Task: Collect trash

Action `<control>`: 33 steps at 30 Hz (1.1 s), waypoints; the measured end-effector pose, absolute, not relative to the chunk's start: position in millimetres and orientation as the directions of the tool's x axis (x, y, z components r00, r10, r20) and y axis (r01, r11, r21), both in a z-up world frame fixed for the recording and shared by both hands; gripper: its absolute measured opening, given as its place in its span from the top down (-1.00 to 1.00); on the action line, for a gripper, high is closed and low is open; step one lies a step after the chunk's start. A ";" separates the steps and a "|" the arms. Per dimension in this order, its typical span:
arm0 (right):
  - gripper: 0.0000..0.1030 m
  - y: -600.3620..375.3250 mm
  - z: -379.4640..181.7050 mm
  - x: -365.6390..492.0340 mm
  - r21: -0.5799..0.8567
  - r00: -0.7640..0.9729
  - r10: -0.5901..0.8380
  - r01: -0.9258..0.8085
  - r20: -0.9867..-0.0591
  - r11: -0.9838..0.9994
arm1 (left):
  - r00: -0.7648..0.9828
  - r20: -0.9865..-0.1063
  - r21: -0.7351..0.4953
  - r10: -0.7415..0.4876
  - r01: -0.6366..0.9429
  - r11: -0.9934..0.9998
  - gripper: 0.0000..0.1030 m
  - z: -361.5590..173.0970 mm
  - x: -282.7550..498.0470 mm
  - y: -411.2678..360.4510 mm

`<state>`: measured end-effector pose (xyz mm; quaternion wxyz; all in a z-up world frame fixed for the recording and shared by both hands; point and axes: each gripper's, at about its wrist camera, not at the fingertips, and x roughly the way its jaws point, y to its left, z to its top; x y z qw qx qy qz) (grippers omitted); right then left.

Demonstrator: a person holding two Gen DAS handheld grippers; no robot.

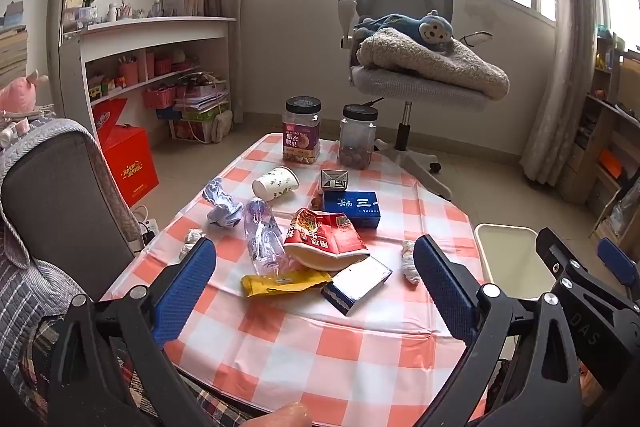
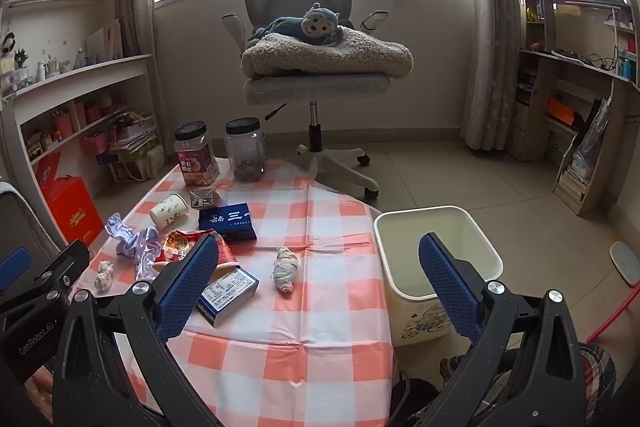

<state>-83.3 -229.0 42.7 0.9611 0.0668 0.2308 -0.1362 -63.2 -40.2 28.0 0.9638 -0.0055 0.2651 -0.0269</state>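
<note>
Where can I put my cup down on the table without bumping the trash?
The near end of the table, in front of the yellow wrapper and the small box, is bare. So is the right side between the tissue wad and the edge by the bin. The left middle is crowded: bottle, red bag, blue box.

Right wrist view: a gripper finger (image 2: 188, 283) hides the yellow wrapper.

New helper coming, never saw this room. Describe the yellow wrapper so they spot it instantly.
Start at the checked table in front of the office chair. Among the litter at its middle, look just below the red snack bag and crushed clear bottle. The yellow wrapper lies flat there, long and thin, the only yellow piece.
</note>
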 end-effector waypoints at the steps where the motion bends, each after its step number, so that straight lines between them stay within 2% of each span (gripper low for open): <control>1: -0.87 -229.0 42.9 -83.8 0.065 0.857 -0.232 0.293 -0.460 0.954 | 0.859 -0.509 -0.023 -0.052 0.047 0.999 -0.87 27.7 -63.2 -39.8; 33: -0.87 -230.3 41.4 -83.3 0.075 0.856 -0.230 0.296 -0.463 0.952 | 0.856 -0.515 -0.022 -0.045 0.040 0.999 -0.87 24.2 -62.0 -38.9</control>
